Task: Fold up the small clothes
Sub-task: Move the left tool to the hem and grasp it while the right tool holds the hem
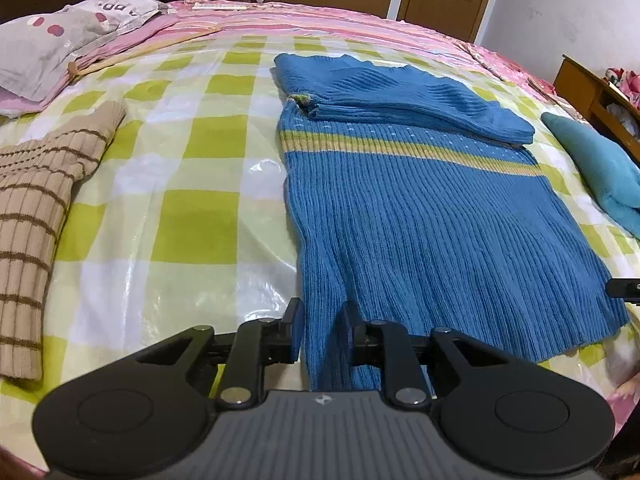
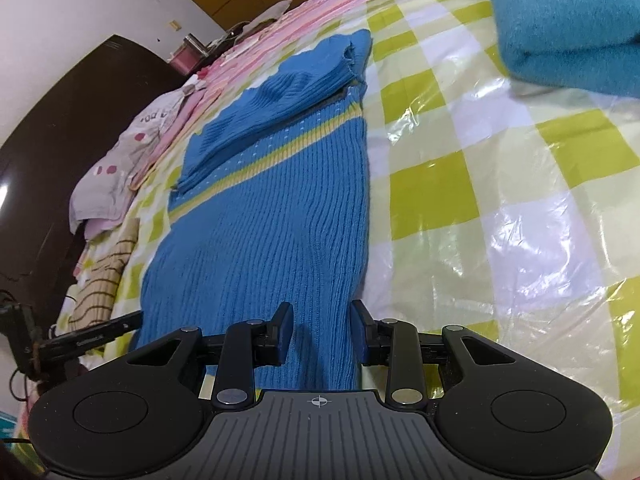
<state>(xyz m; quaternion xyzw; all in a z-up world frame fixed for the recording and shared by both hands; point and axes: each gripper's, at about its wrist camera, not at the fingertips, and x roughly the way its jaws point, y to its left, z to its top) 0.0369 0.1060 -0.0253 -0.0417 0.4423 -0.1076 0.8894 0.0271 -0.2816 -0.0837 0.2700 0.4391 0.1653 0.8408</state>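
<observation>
A blue ribbed sweater (image 1: pixel 420 208) with a yellow stripe lies flat on the checked bed cover (image 1: pixel 192 208). Its upper part with the sleeves is folded down across the chest (image 1: pixel 400 96). In the left wrist view my left gripper (image 1: pixel 322 316) is shut on the near left corner of the hem, and bunched fabric fills the gap between the pads. In the right wrist view my right gripper (image 2: pixel 322 316) holds the near right corner of the same sweater (image 2: pixel 272 208), the cloth rising between its pads.
A beige garment with brown stripes (image 1: pixel 32 220) lies at the left. A folded teal cloth (image 1: pixel 600 168) sits at the right, near a wooden bedside unit (image 1: pixel 588 88). Pillows (image 1: pixel 48 44) rest at the far left. The glossy cover (image 2: pixel 500 184) stretches right of the sweater.
</observation>
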